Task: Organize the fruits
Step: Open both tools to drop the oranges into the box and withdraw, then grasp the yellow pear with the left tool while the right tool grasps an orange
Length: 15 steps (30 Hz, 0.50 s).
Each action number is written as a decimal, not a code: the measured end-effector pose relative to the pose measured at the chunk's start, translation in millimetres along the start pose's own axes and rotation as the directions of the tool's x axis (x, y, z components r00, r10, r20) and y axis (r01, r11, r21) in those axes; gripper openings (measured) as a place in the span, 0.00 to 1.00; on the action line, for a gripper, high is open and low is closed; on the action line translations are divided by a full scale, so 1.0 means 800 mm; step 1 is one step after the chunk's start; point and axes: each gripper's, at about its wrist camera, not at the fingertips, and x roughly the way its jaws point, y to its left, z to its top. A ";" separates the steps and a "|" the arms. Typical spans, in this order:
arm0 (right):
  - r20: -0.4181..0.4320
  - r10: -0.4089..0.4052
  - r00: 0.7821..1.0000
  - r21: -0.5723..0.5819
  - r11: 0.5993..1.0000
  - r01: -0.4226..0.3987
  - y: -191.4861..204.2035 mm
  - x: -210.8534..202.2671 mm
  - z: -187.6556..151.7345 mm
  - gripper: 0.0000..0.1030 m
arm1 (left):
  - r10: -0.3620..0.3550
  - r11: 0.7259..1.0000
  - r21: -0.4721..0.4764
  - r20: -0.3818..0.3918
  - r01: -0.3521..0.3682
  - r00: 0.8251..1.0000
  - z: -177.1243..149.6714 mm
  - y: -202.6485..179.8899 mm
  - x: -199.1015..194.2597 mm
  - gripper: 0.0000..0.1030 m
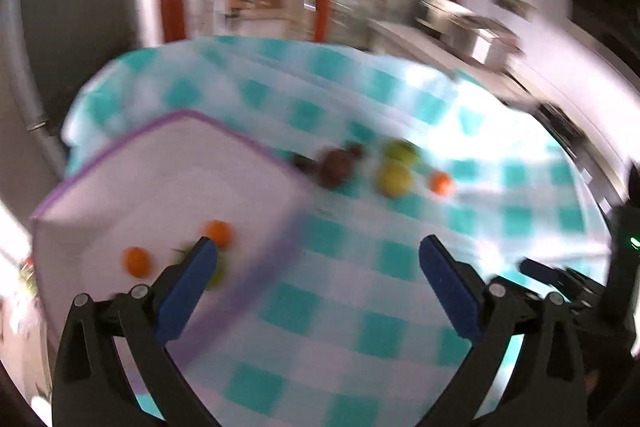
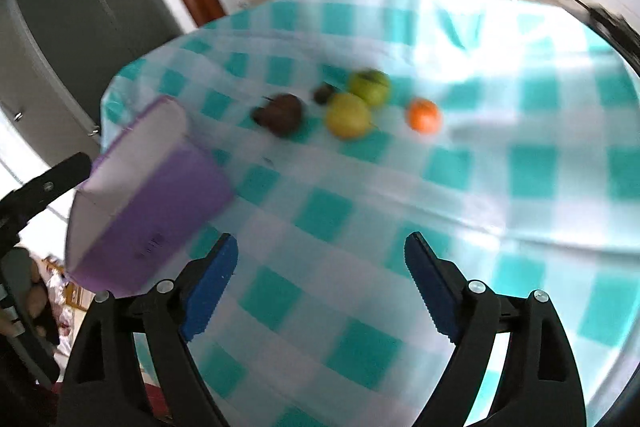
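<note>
Meanwhile, both tongs hung wide over the checked table, gripping nothing.
Left tongs [image 1: 318,247] stood by the purple bin [image 1: 120,187], which held two oranges [image 1: 137,261]; right tongs [image 2: 320,247] faced loose fruit (blurred): two green apples [image 2: 347,115], an orange [image 2: 423,114], something dark [image 2: 280,113].

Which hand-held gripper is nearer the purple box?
Left. The left hand-held gripper overlaps the purple box, one finger above its inside. The right hand-held gripper stands beside the box, over the tablecloth.
</note>
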 end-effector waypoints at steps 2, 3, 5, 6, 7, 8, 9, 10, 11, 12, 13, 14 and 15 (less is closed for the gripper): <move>-0.011 -0.018 1.000 0.027 0.999 0.018 -0.018 -0.001 -0.012 0.81 | -0.042 0.996 0.077 -0.037 0.045 0.998 -0.010 -0.033 0.008 0.98; -0.020 -0.033 0.999 0.042 0.999 0.034 -0.026 0.001 -0.018 0.81 | -0.053 0.991 0.119 -0.057 0.060 0.997 -0.017 -0.049 0.013 0.98; -0.035 -0.052 0.998 0.054 0.997 0.054 -0.038 0.003 -0.028 0.81 | -0.073 0.979 0.181 -0.093 0.089 0.993 -0.026 -0.073 0.027 0.98; -0.041 -0.065 0.997 0.057 0.996 0.067 -0.042 0.007 -0.033 0.81 | -0.078 0.975 0.197 -0.107 0.098 0.991 -0.029 -0.078 0.033 0.98; -0.045 -0.077 0.996 0.055 0.995 0.080 -0.045 0.010 -0.036 0.81 | -0.080 0.971 0.214 -0.123 0.105 0.989 -0.032 -0.081 0.042 0.98; -0.048 -0.086 0.995 0.052 0.995 0.089 -0.047 0.011 -0.037 0.81 | -0.078 0.967 0.229 -0.143 0.110 0.987 -0.037 -0.087 0.054 0.98; -0.054 -0.099 0.994 0.050 0.994 0.101 -0.049 0.016 -0.037 0.81 | -0.080 0.965 0.235 -0.159 0.116 0.984 -0.041 -0.088 0.061 0.98; -0.057 -0.106 0.993 0.052 0.993 0.109 -0.051 0.019 -0.035 0.81 | -0.082 0.963 0.237 -0.180 0.125 0.980 -0.045 -0.089 0.072 0.98; -0.058 -0.112 0.992 0.052 0.992 0.115 -0.054 0.021 -0.033 0.81 | -0.086 0.962 0.238 -0.195 0.132 0.977 -0.048 -0.085 0.084 0.98; -0.059 -0.123 0.991 0.047 0.991 0.126 -0.056 0.026 -0.028 0.81 | -0.089 0.962 0.236 -0.210 0.138 0.974 -0.051 -0.083 0.098 0.98; -0.060 -0.133 0.989 0.038 0.990 0.135 -0.057 0.031 -0.022 0.81 | -0.092 0.961 0.236 -0.215 0.144 0.972 -0.051 -0.082 0.107 0.98; -0.060 -0.148 0.987 0.024 0.988 0.149 -0.059 0.036 -0.014 0.81 | -0.101 0.961 0.231 -0.220 0.152 0.970 -0.049 -0.082 0.121 0.98; -0.059 -0.158 0.986 0.011 0.987 0.159 -0.061 0.040 -0.006 0.81 | -0.107 0.962 0.223 -0.223 0.158 0.969 -0.047 -0.081 0.129 0.98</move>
